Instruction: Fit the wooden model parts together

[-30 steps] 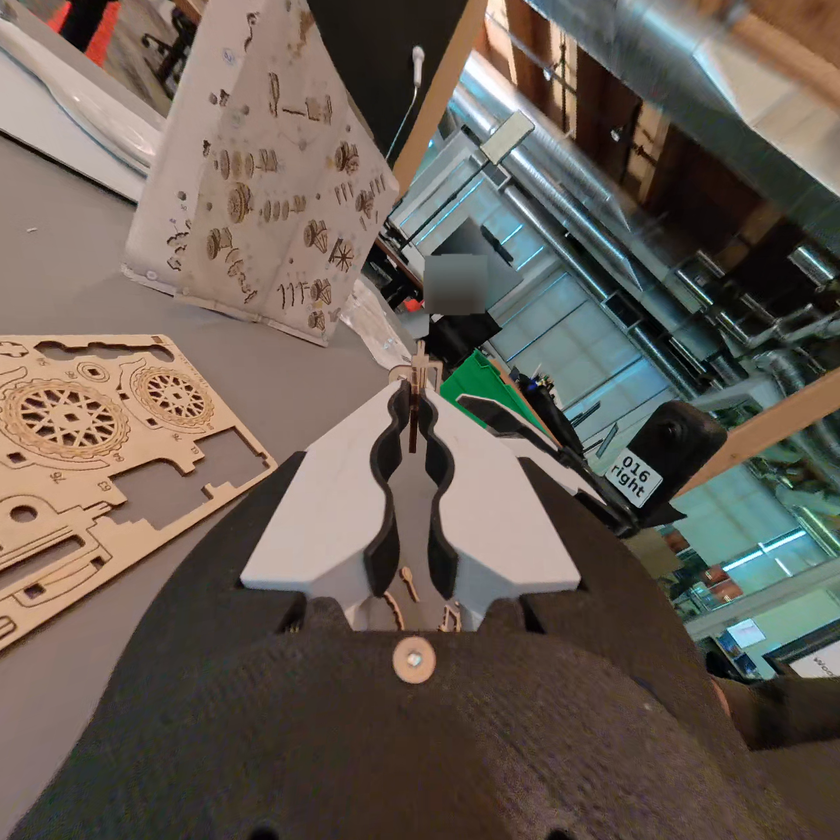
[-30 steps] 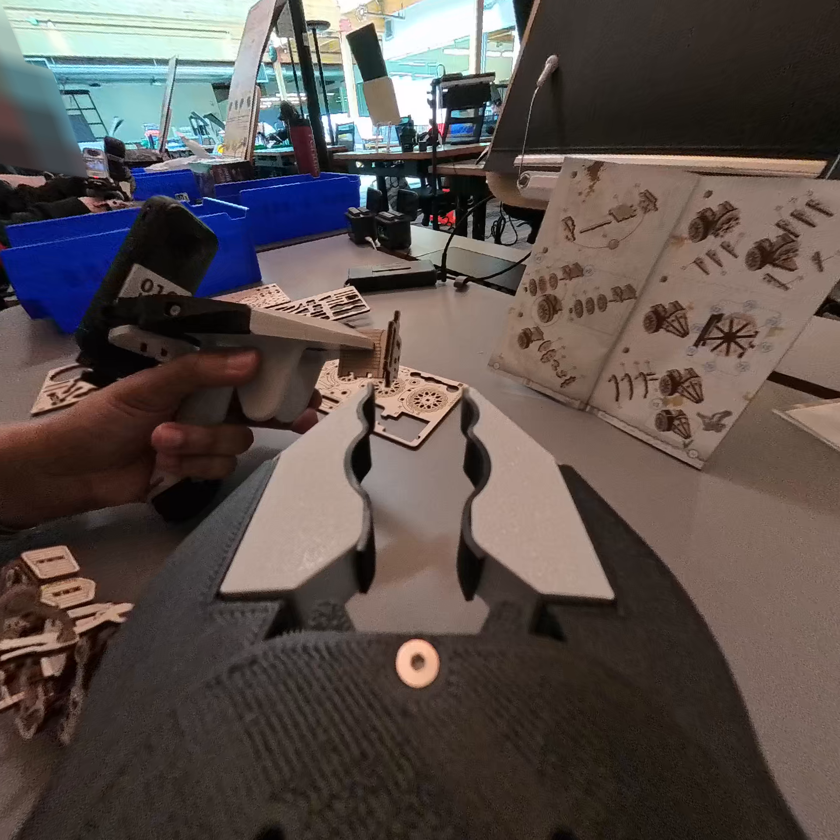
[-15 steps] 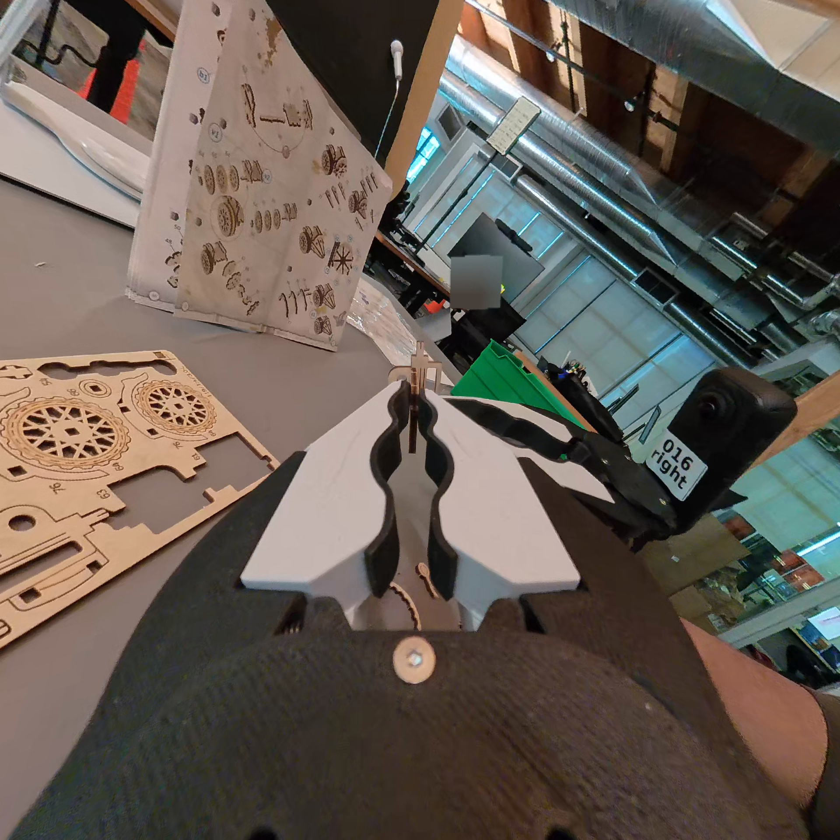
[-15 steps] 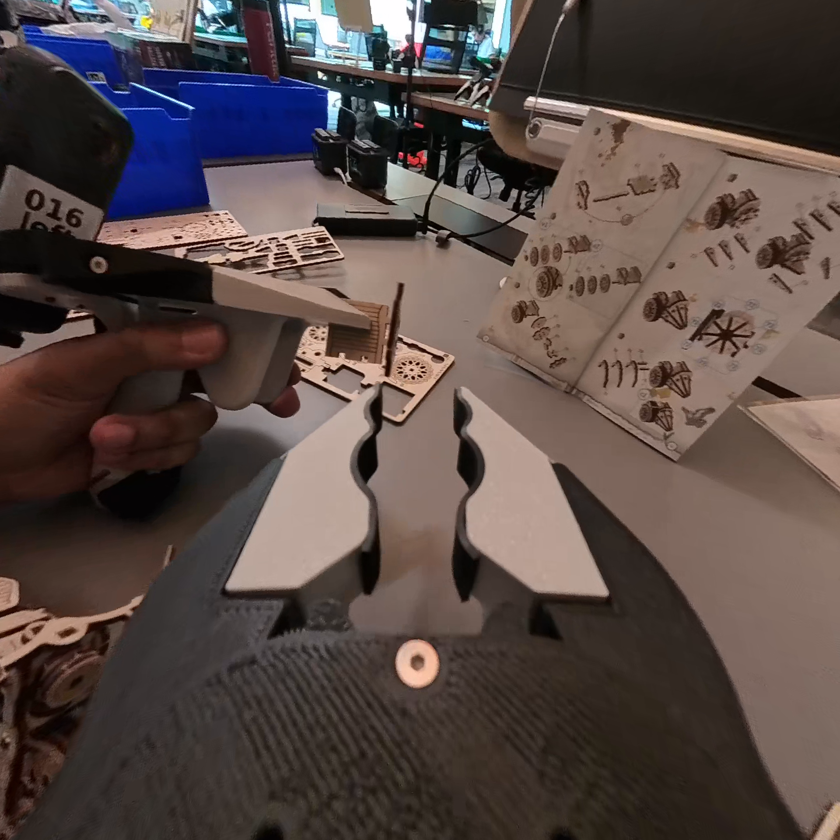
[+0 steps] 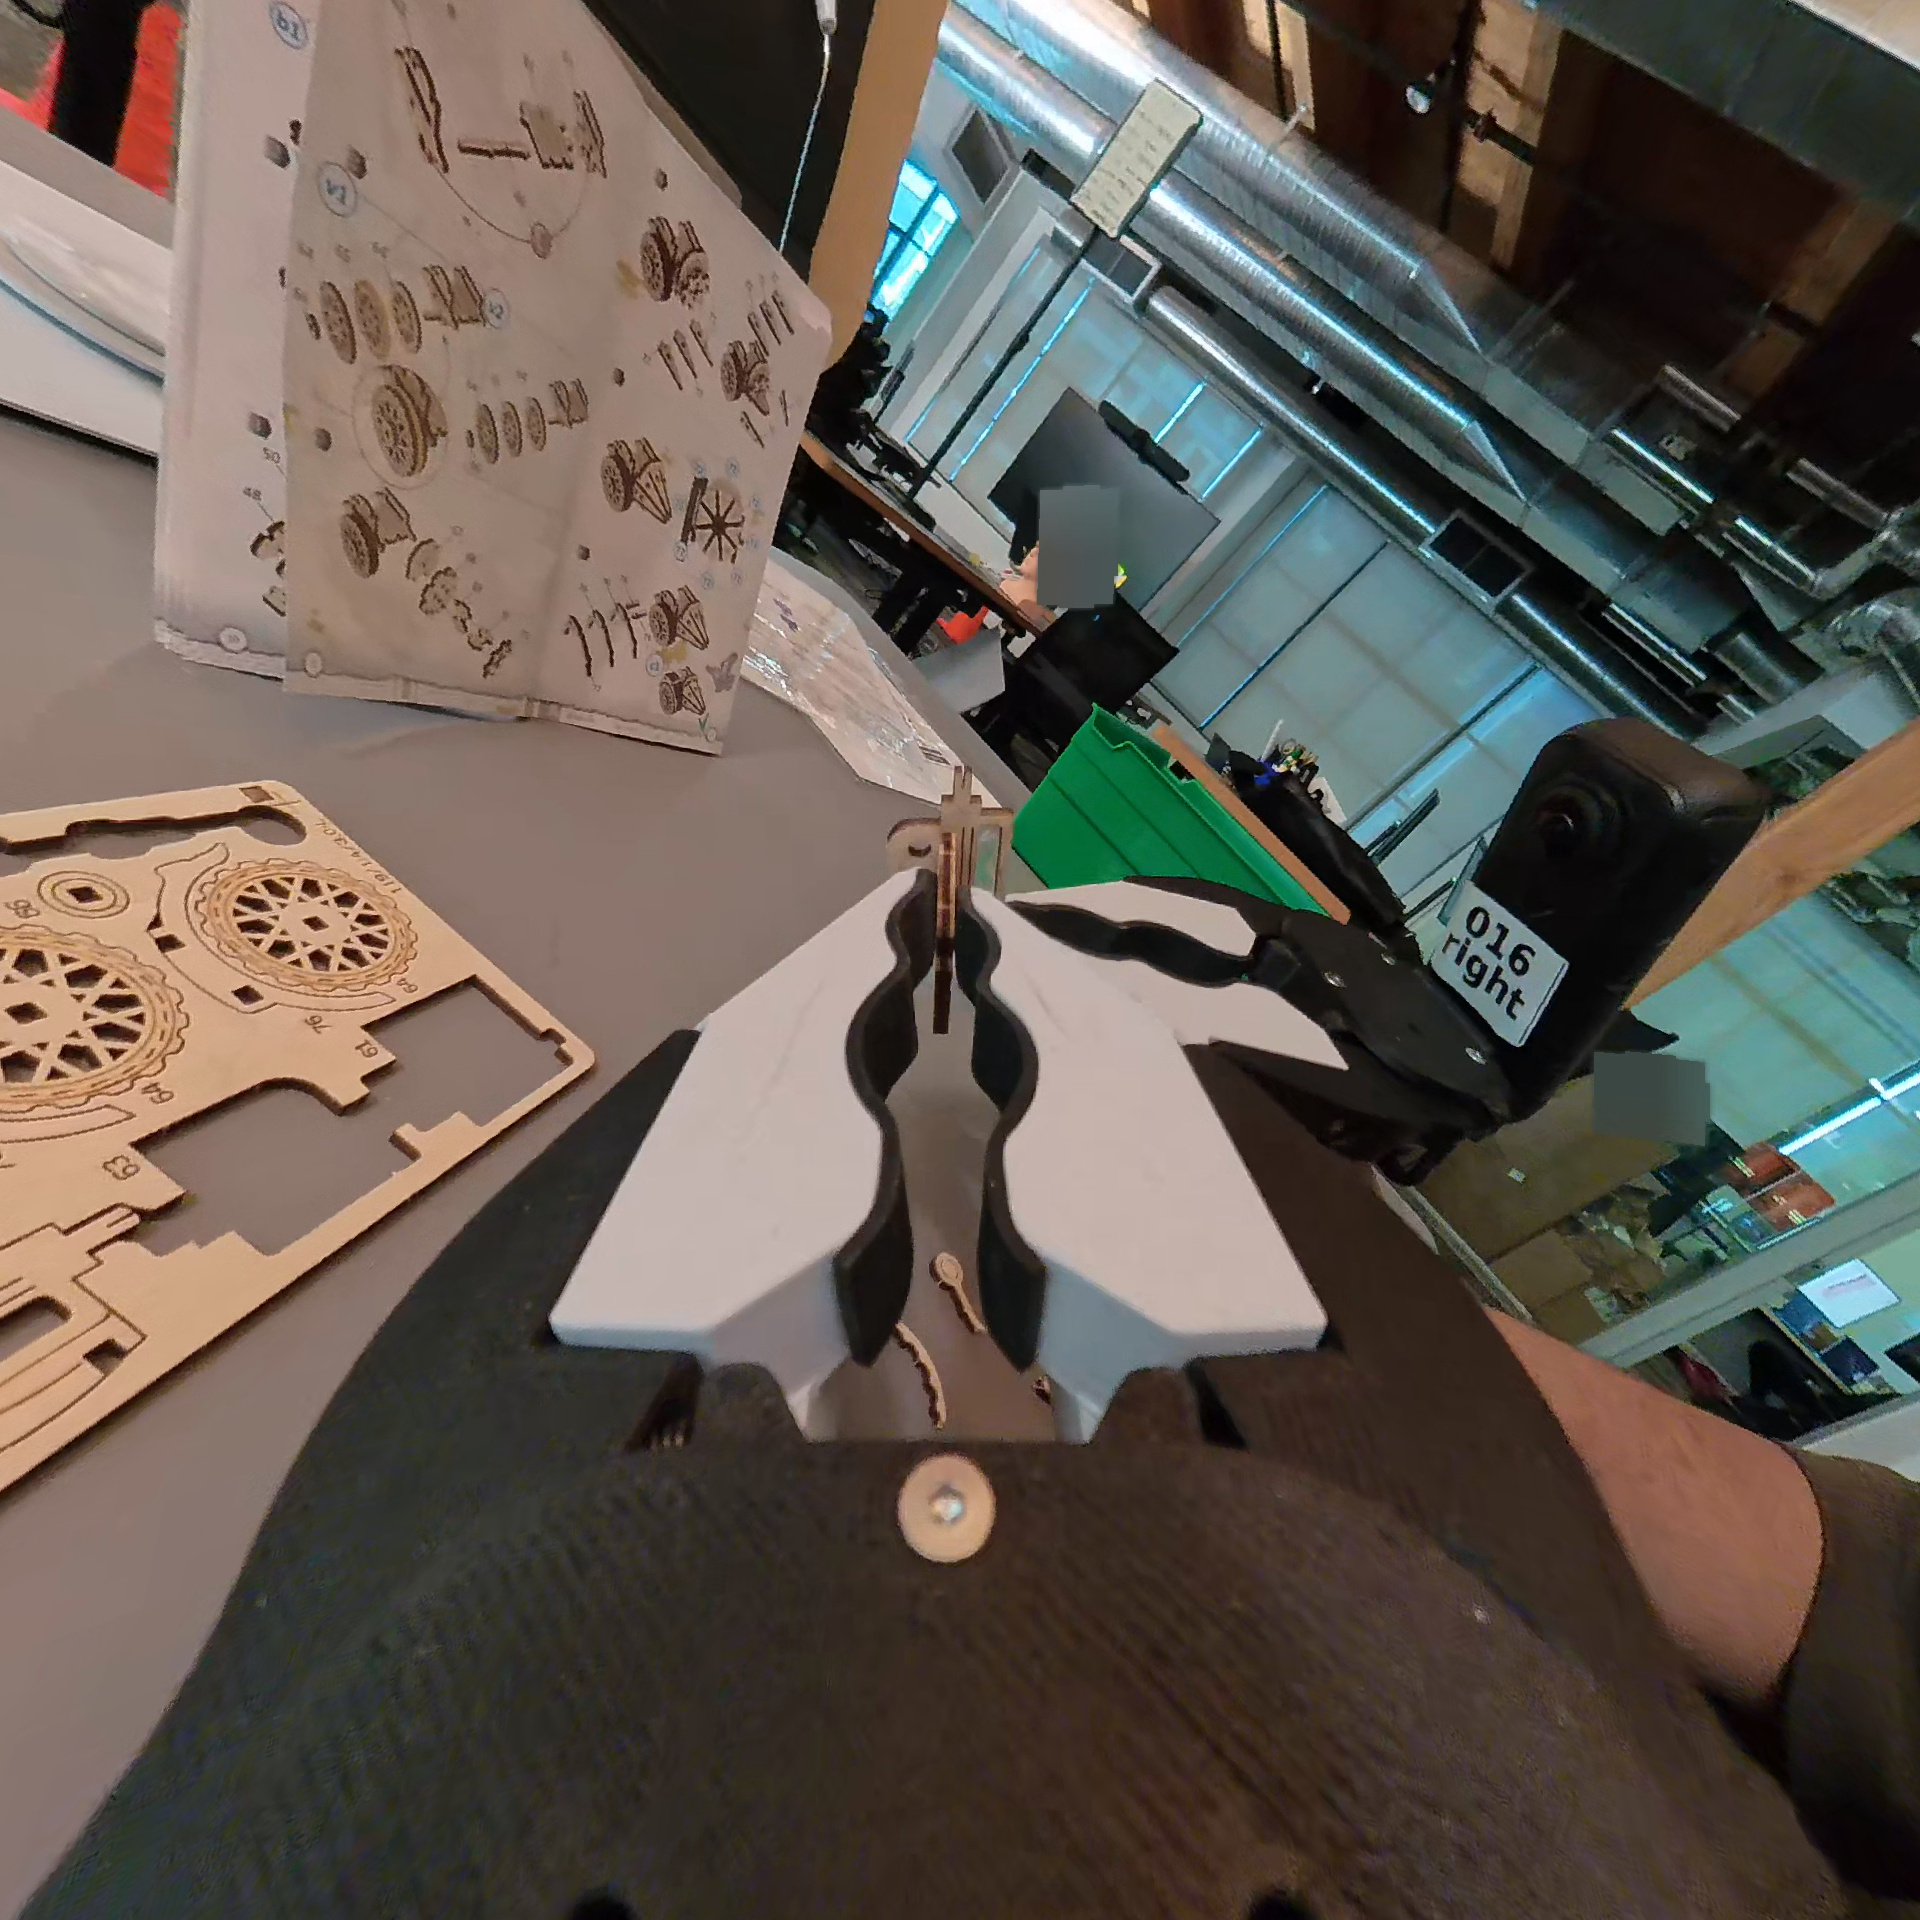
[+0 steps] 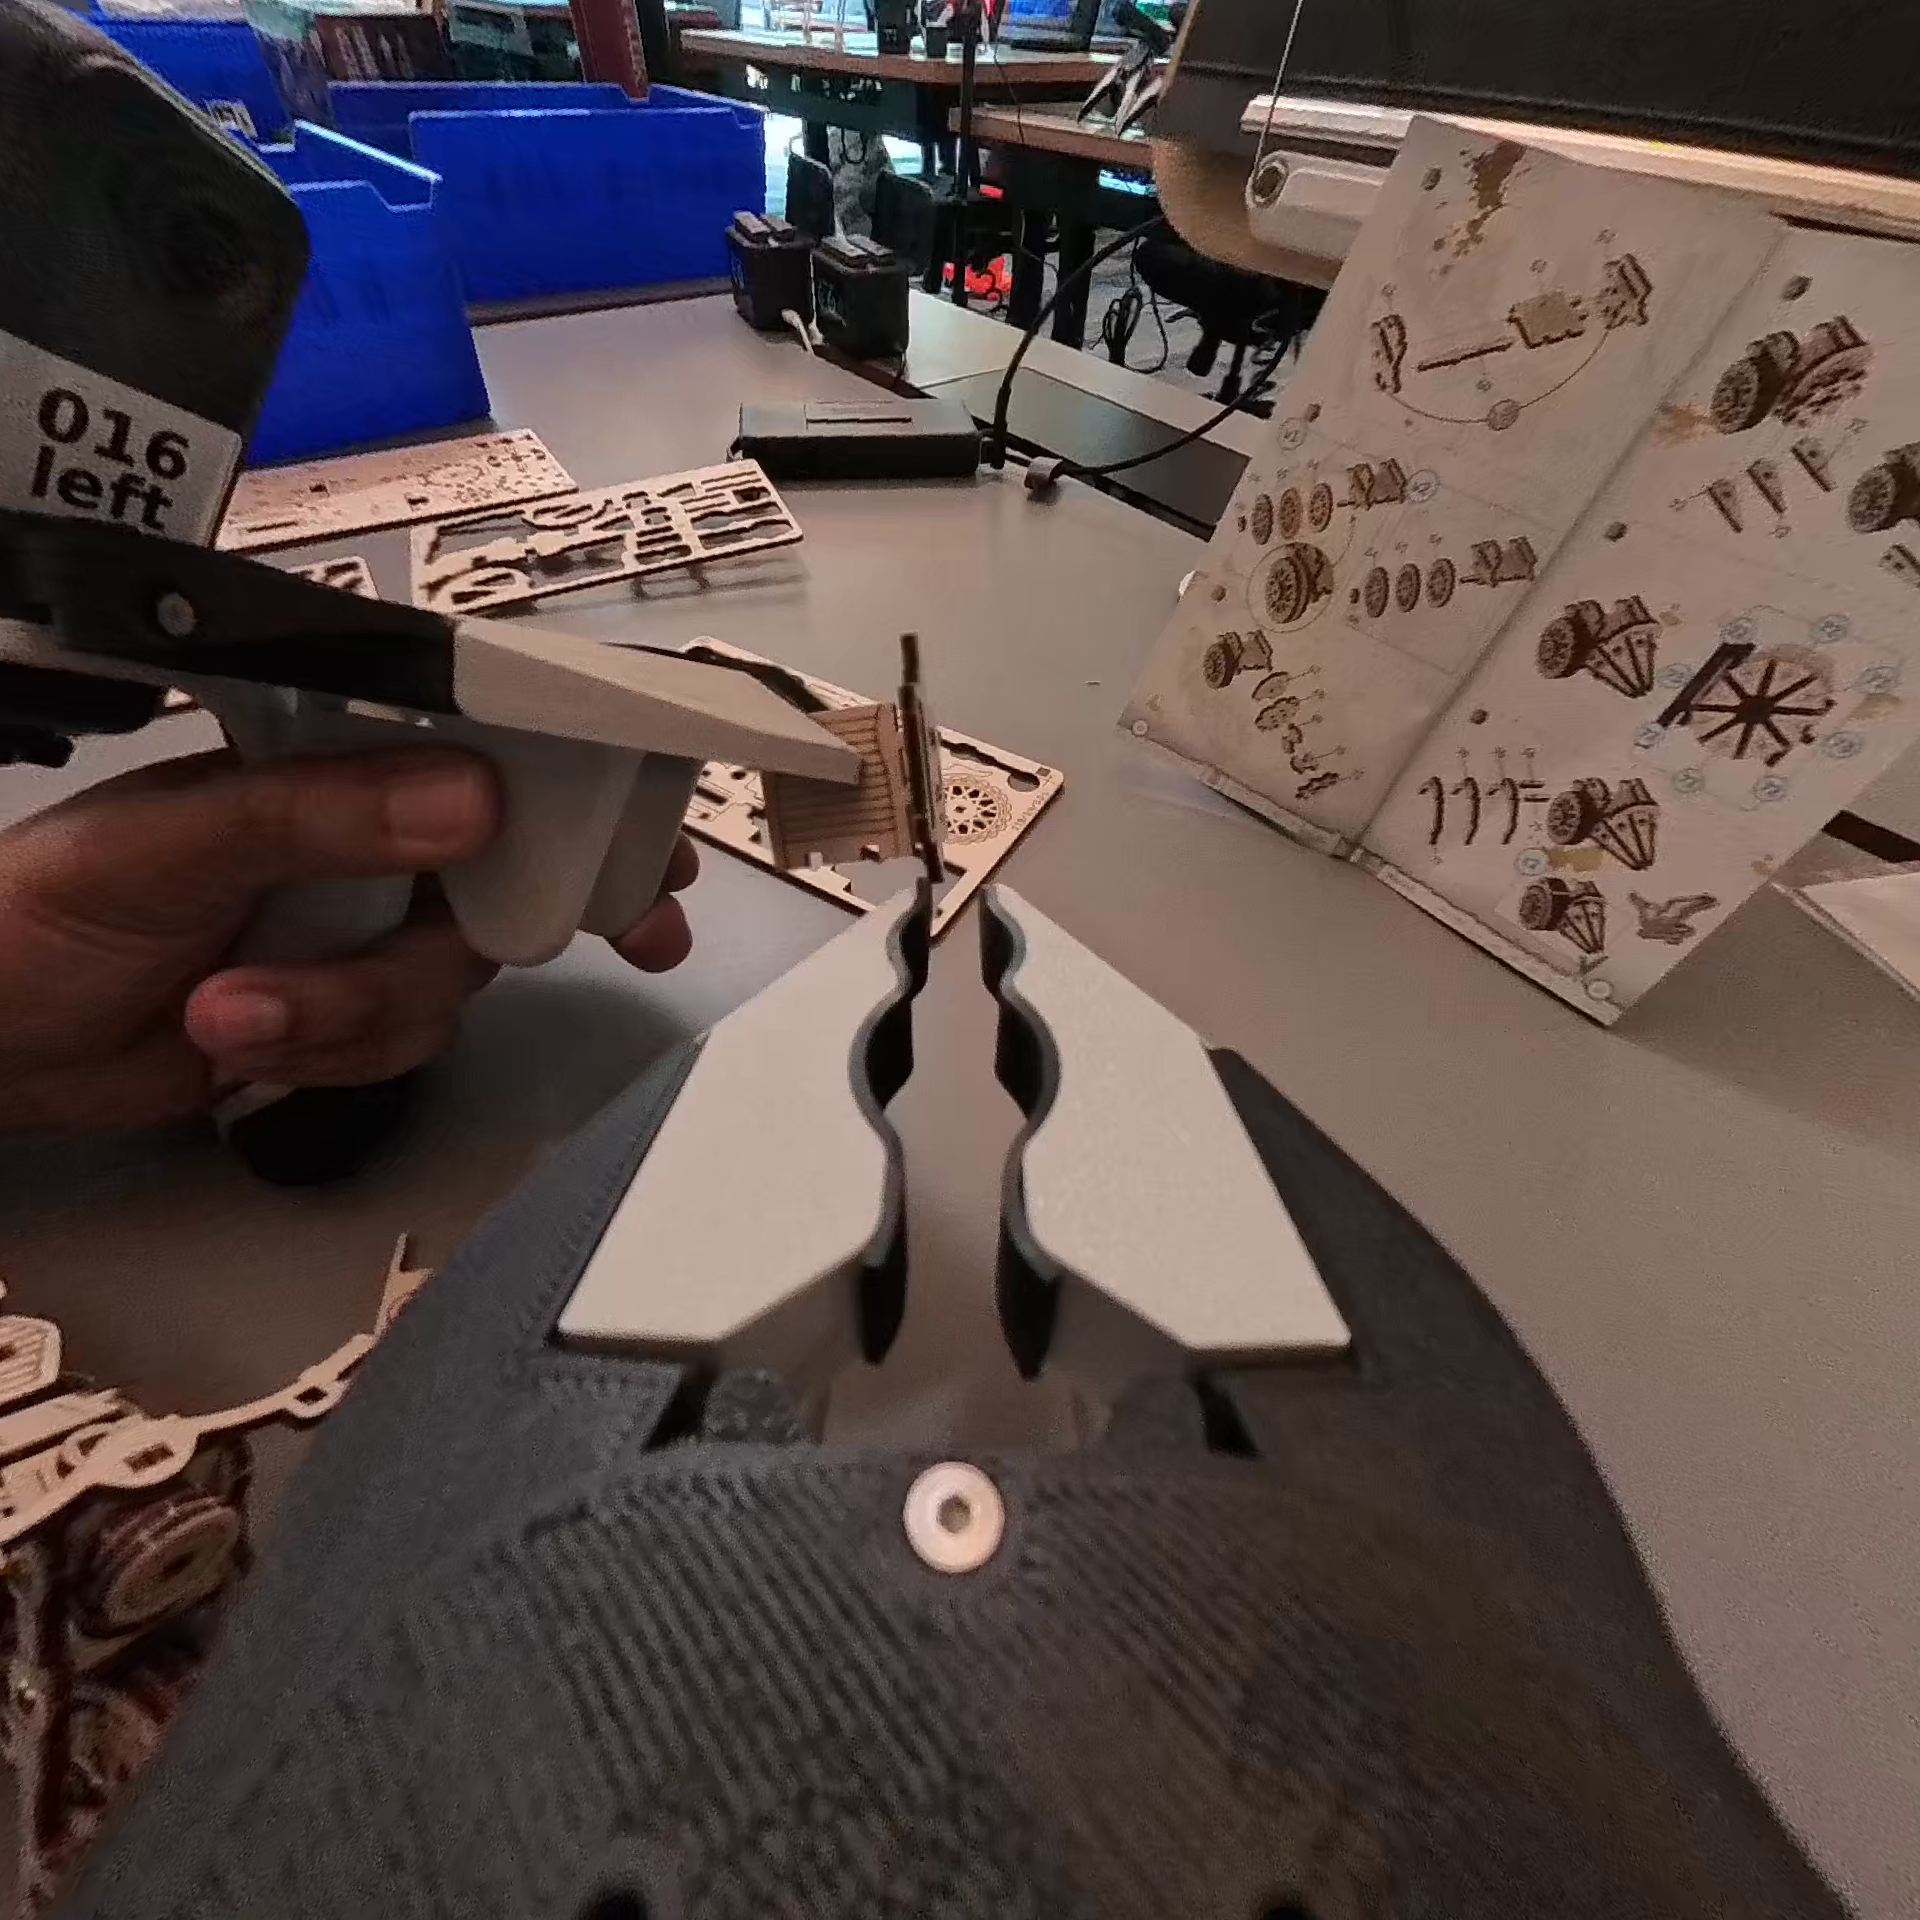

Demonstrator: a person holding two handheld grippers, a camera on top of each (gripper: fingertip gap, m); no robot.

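The left gripper (image 5: 943, 914) is pinched tight on a small wooden piece (image 6: 873, 790), held above the grey table (image 6: 1403, 1143) with its fingers pointing level. A hand (image 6: 239, 935) wraps its handle from below, thumb on top. The right gripper (image 6: 951, 914) comes in from the side, its jaws a narrow gap apart and holding nothing, tips just under the piece's thin upright plate. Past both tips lies a cut wooden sheet (image 5: 208, 1018); a propped instruction sheet (image 6: 1558, 582) stands farther off.
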